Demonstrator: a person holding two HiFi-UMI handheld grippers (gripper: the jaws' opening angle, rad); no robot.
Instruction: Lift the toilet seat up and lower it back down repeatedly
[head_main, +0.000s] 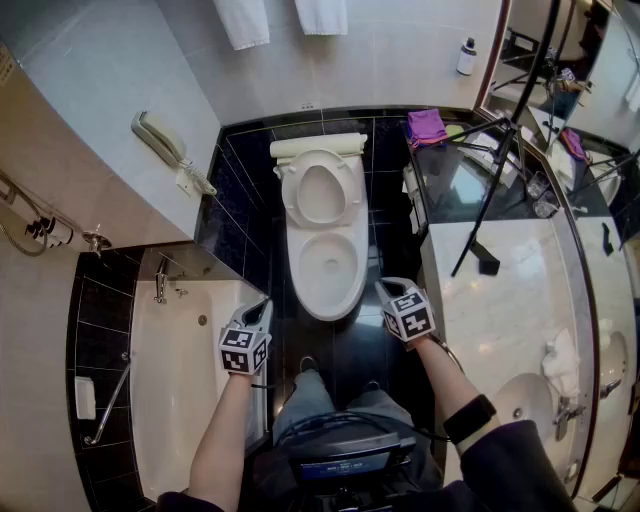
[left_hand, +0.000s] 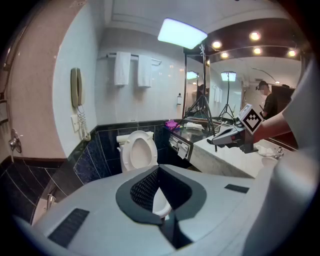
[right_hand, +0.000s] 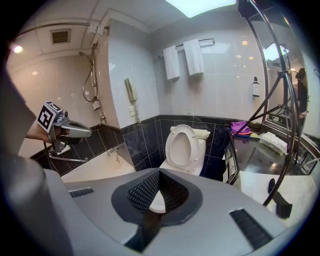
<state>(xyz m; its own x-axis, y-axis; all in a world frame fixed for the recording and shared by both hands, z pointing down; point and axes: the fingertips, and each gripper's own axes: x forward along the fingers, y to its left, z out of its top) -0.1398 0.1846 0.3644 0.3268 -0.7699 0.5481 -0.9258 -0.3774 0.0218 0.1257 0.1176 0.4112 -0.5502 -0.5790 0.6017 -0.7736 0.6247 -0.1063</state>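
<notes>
The left hand-held gripper (head_main: 264, 304) and the right hand-held gripper (head_main: 383, 287) both have their jaws together on nothing, and neither touches the toilet. The bowl (head_main: 331, 305) lies between them, just ahead. The seat (head_main: 352, 192) stands raised against the tank (head_main: 318, 147), farther ahead of both grippers and well apart from them.

floor (head_main: 345, 345): we are seeing dark tiles carrying the white toilet (head_main: 325, 250) | desk (head_main: 510, 320): we are seeing a purple cloth (head_main: 427, 126) lying at its far end
</notes>
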